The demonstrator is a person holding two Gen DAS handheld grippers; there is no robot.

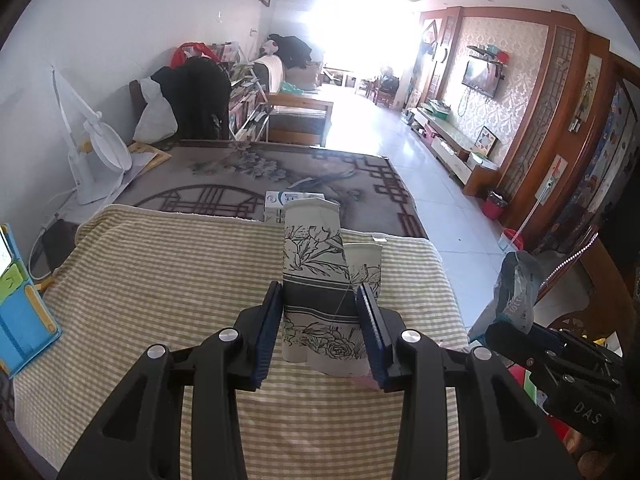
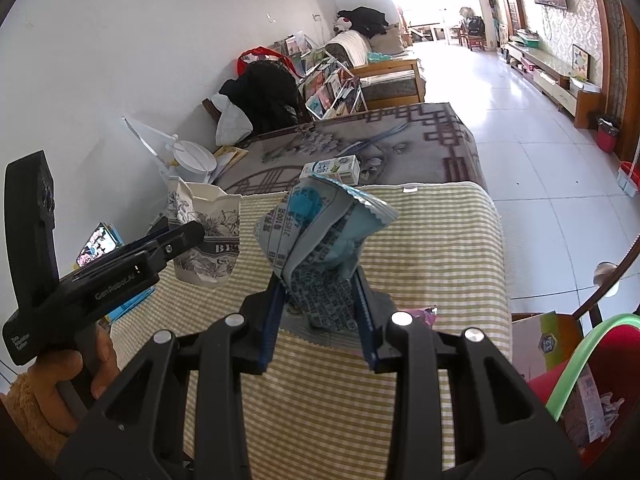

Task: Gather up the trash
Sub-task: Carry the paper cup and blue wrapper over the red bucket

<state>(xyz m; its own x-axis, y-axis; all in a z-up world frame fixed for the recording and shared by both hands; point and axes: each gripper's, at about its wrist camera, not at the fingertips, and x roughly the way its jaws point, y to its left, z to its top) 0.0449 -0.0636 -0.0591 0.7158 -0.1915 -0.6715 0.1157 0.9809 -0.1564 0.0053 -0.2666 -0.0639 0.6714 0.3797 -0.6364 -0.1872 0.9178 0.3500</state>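
The left gripper (image 1: 320, 316) pinches a crushed paper cup (image 1: 316, 280), held above the striped cloth (image 1: 160, 280). The right gripper (image 2: 320, 312) clamps a crumpled blue-grey wrapper (image 2: 320, 236) over the same cloth. A milk carton (image 2: 332, 170) lies just beyond the cloth's far edge. A red bin (image 2: 612, 364) sits off the cloth's right side.

The paper cup (image 1: 316, 276) looks matt and crumpled. The snack wrapper (image 2: 320, 236) is shiny, crinkly plastic. The striped cloth (image 1: 180, 280) looks soft. Each tool is smooth black plastic.
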